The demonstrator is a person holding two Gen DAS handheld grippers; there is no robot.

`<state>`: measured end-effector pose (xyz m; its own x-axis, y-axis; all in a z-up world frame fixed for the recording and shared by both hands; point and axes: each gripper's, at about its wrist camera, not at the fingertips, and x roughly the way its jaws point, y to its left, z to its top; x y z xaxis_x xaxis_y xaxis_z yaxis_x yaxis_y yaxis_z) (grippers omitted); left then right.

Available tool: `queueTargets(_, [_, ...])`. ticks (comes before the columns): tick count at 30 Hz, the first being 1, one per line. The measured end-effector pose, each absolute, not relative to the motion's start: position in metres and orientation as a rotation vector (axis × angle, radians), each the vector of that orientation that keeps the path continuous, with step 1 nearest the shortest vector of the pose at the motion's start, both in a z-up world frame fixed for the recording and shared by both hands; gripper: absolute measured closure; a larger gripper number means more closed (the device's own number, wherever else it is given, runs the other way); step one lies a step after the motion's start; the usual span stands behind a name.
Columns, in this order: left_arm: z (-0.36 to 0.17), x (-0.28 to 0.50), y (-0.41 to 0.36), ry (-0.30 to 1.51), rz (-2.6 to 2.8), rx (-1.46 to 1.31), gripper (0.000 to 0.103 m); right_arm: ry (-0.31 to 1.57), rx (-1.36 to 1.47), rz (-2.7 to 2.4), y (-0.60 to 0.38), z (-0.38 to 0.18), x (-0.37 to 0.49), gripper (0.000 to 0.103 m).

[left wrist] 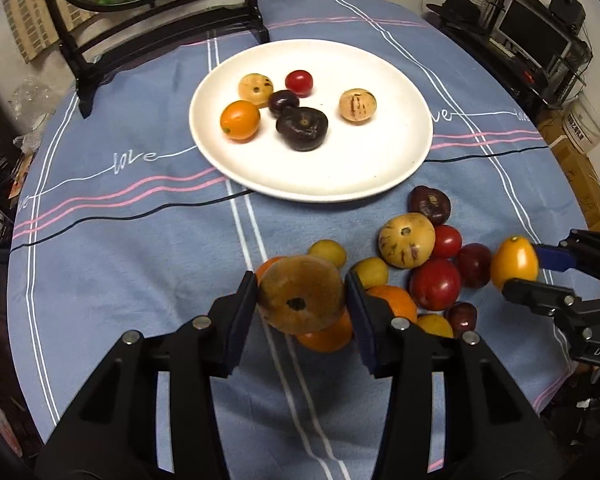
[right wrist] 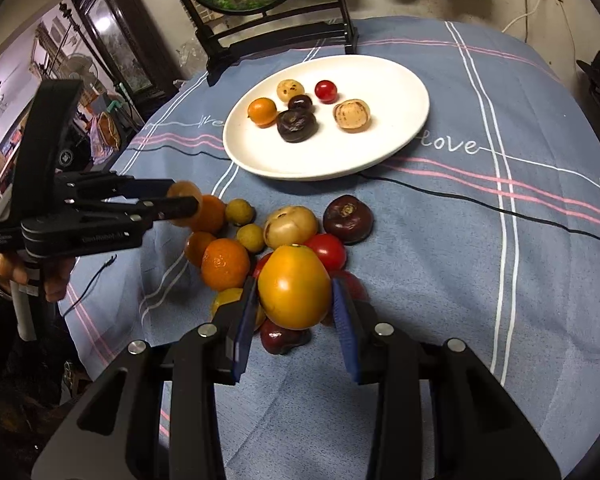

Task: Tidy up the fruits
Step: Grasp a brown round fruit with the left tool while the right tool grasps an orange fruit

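Note:
A white plate [left wrist: 340, 176] [right wrist: 384, 144] holds several small fruits at the table's far middle. A pile of loose fruits [left wrist: 436, 276] [right wrist: 288, 224] lies on the blue tablecloth in front of it. My left gripper [left wrist: 302, 296] [right wrist: 180, 204] is shut on a flat brown fruit [left wrist: 300, 296] [right wrist: 182, 194] and holds it above the pile's left side. My right gripper [right wrist: 294, 292] [left wrist: 526, 270] is shut on a yellow-orange fruit [right wrist: 294, 286] [left wrist: 514, 262] above the pile's right side.
A black stand with a round picture [left wrist: 156, 12] [right wrist: 268, 12] stands behind the plate. A thin black cable [right wrist: 480, 204] runs across the cloth. Shelves with electronics [left wrist: 540, 40] stand off the table at the right.

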<state>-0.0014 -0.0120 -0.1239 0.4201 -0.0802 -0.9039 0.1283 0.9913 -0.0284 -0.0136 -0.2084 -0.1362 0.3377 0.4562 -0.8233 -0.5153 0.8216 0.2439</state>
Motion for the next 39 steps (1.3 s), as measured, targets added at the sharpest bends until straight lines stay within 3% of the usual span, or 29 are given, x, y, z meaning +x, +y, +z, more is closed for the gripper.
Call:
queueTargets(15, [-0.091, -0.008, -0.026, 1.053, -0.111, 0.093, 0.057, 1.026, -0.072, 0.675, -0.189, -0.128, -0.027, 0.066])
queueTargets(39, [-0.106, 0.011, -0.026, 1.103, -0.114, 0.126, 0.057, 1.080, -0.080, 0.676, -0.181, -0.138, -0.017, 0.066])
